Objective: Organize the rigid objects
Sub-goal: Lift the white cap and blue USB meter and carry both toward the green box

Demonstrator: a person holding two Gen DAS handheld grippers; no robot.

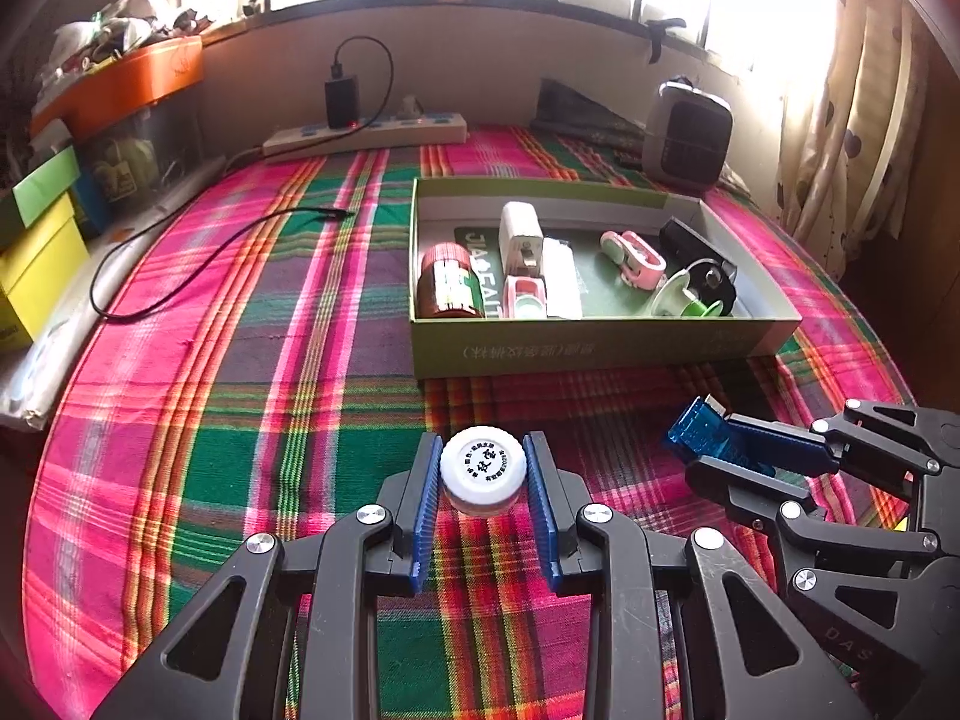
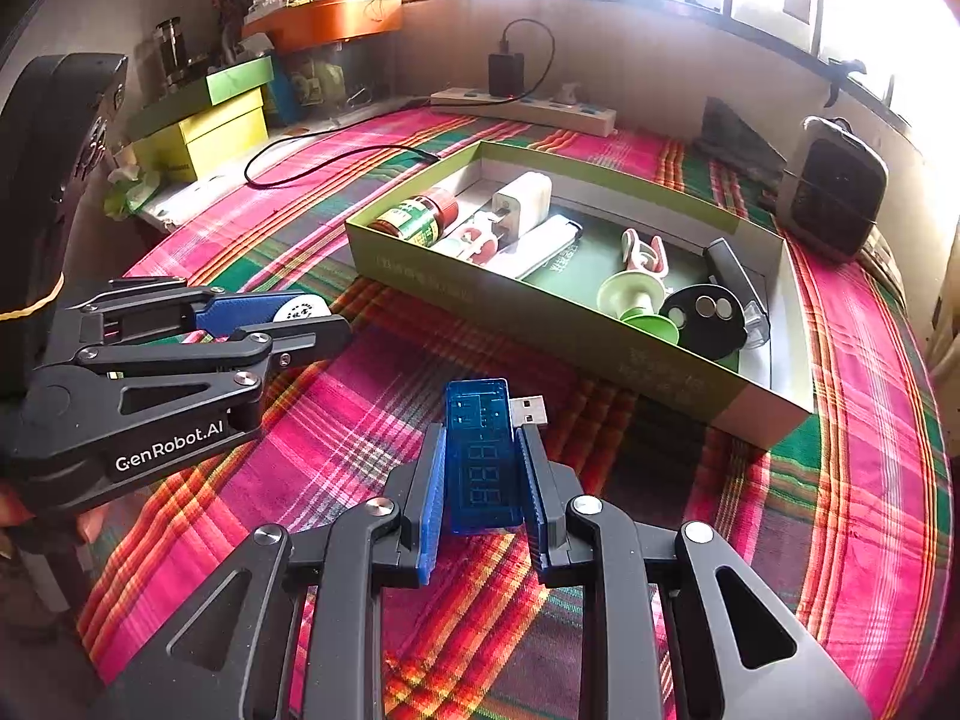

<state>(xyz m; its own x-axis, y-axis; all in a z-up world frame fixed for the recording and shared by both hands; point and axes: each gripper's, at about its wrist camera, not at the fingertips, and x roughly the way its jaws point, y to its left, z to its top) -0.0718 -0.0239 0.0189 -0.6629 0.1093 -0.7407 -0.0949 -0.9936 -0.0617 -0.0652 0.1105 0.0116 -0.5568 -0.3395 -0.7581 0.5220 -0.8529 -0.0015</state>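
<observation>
My left gripper (image 1: 483,471) is shut on a small white-capped bottle (image 1: 483,468), held just above the plaid cloth; it also shows in the right wrist view (image 2: 300,309). My right gripper (image 2: 480,468) is shut on a blue translucent USB meter (image 2: 480,456), its metal plug pointing forward; the meter also shows in the left wrist view (image 1: 699,435). Ahead lies an open green cardboard box (image 1: 600,348) holding a red-lidded jar (image 1: 447,282), a white charger (image 1: 521,234), a pink clip (image 1: 636,255), a green spool (image 2: 636,300) and black items.
A white power strip (image 1: 366,135) with a black adapter lies at the back. A black cable (image 1: 180,264) trails over the cloth on the left. Yellow and green boxes (image 1: 36,240) stand at the left edge. A small heater (image 1: 687,132) stands behind the box.
</observation>
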